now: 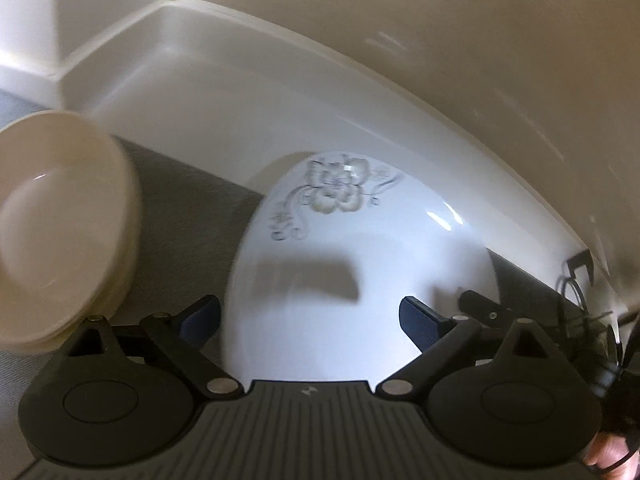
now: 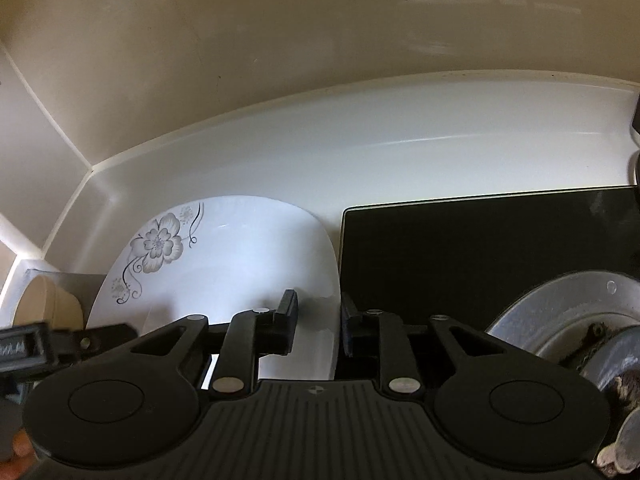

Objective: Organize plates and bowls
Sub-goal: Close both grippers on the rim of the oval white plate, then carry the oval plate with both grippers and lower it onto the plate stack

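A white plate with a grey flower print lies on the grey counter in the left wrist view. My left gripper is open and hovers over the plate's near part, one finger on each side. A stack of cream bowls stands to its left. In the right wrist view the same plate shows, and my right gripper has its pads close on the plate's right rim. The cream bowls sit at the far left there.
A white backsplash and beige wall run behind the counter. A black glass hob lies right of the plate. A metal pan lid sits at the lower right. The left gripper's body shows at the left.
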